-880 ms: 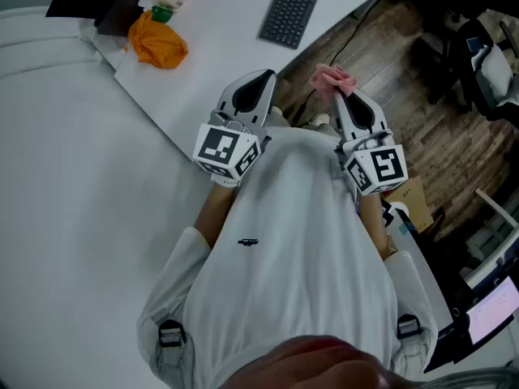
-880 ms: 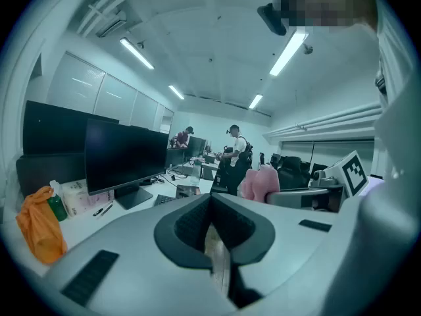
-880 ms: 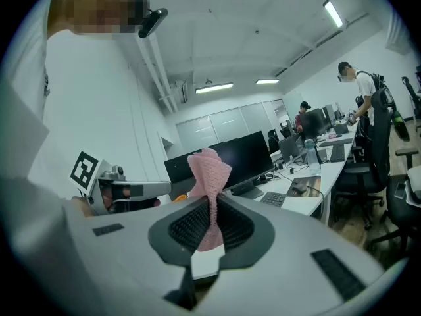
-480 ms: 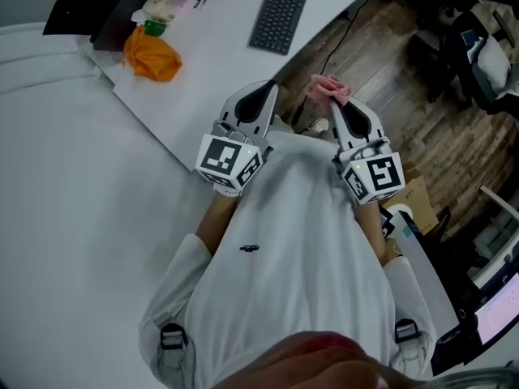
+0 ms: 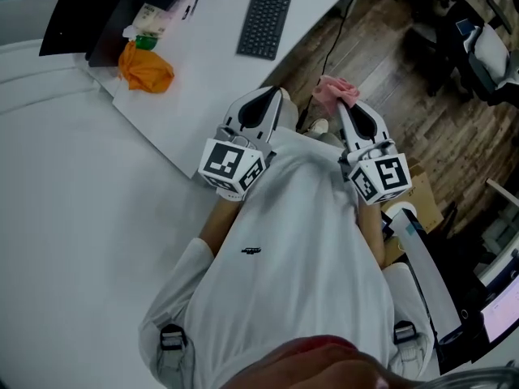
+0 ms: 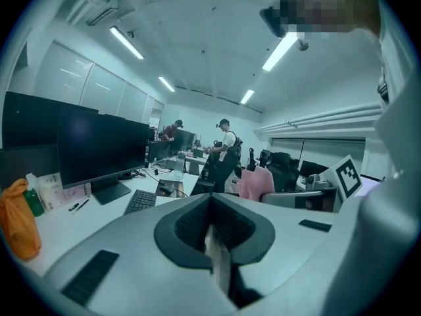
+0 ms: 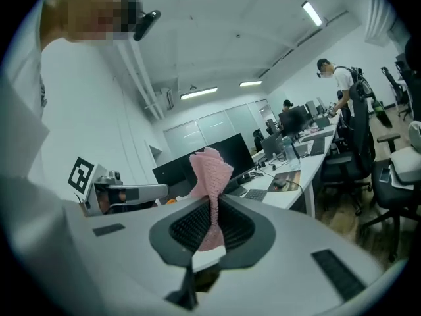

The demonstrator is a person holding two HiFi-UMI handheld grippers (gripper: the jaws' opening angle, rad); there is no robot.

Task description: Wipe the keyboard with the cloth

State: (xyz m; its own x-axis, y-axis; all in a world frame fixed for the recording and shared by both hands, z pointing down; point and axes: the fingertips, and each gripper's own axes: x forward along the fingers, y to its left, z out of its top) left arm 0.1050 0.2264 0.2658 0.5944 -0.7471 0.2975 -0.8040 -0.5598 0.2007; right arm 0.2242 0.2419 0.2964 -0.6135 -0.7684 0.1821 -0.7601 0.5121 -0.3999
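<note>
- On table (image 5: 207, 79) far end: keyboard (image 5: 266, 13), nothing touching it. Wipe started?
- No, 0% done imo. Right gripper (image 7: 210, 210) is clamped on the pink cloth (image 7: 209, 166), held up by the chest, off the table edge, well apart from keyboard. Left gripper (image 6: 212, 206) has jaws together, nothing btwn them.
- What's left?
- Everything: bring cloth over to keyboard, press down, sweep the keys. Prob a right-side job only.
- Counts?
- 2 grippers, 1 cloth, 1 keyboard on this table. Plus 1 orange bag (image 5: 144, 66) near table corner, clear of the keys.
</note>
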